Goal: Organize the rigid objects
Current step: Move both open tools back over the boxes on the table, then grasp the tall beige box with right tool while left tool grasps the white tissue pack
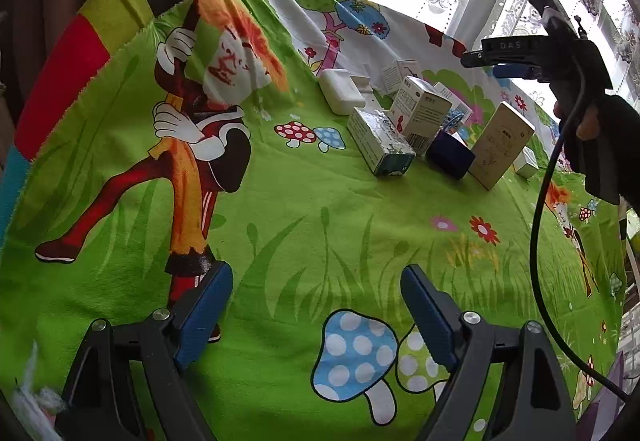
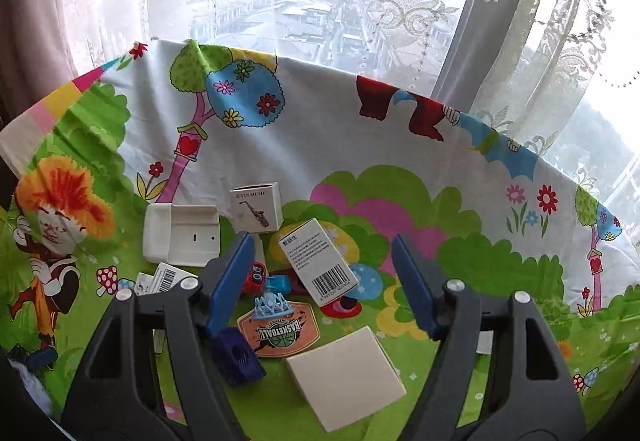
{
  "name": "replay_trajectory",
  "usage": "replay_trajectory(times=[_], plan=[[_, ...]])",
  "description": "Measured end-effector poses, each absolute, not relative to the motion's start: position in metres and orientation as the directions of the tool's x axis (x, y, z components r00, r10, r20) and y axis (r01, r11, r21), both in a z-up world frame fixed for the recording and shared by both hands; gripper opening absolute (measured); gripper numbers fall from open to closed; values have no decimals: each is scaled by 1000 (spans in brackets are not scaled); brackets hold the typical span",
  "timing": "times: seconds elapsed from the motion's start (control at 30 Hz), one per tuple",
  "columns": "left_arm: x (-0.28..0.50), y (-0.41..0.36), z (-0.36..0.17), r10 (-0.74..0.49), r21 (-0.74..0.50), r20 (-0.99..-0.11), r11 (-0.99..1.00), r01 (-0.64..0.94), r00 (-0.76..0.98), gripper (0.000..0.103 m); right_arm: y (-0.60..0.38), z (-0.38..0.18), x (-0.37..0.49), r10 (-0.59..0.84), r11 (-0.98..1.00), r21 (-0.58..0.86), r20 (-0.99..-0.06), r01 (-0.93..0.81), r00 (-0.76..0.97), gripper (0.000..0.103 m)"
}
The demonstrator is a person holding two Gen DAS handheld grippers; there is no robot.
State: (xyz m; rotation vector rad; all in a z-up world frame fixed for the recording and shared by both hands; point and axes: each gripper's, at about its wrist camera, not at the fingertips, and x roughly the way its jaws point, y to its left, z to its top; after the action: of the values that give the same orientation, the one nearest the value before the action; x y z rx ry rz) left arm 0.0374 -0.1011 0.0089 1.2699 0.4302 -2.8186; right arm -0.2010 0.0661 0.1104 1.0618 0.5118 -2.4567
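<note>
Several small boxes stand in a cluster on a cartoon-print cloth. In the left wrist view I see a silver-topped white box, a dark blue box and a tall beige box. My left gripper is open over bare green cloth, well short of them. My right gripper hovers above the cluster, open, with nothing pressed between its pads. Below it lie a barcode box, a basketball toy board, the dark blue box and the beige box.
A white open case and a saxophone-print box sit behind the cluster. A gloved hand holds the right gripper's handle, and its black cable hangs down at the right. Lace curtains and a window lie beyond the far edge.
</note>
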Motion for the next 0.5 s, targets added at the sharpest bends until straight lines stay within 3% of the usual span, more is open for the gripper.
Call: replay_trajectory(times=[0.07,0.1,0.3,0.4,0.5], plan=[[38,-102,9,100,-248,-735,-960,128,-671,87,65,94,-207,-196,-826,-178,-799,535,-568,45],[38,-103,9,103,-251,-734,-960,127,-671,87,69,86,-204,-196,-809,-174,-820,561,-538,41],[39,-103,10,110,-257,-731,-959,122,-673,87,145,84,-133,-234,-748,-179,-830,640,-506,39],[37,-101,10,114,-260,-731,-958,120,-673,88,188,72,-94,-257,-730,-157,-839,665,-480,46],[36,-101,10,113,-256,-733,-959,118,-671,88,214,64,-78,-279,-747,-157,-809,646,-518,73]])
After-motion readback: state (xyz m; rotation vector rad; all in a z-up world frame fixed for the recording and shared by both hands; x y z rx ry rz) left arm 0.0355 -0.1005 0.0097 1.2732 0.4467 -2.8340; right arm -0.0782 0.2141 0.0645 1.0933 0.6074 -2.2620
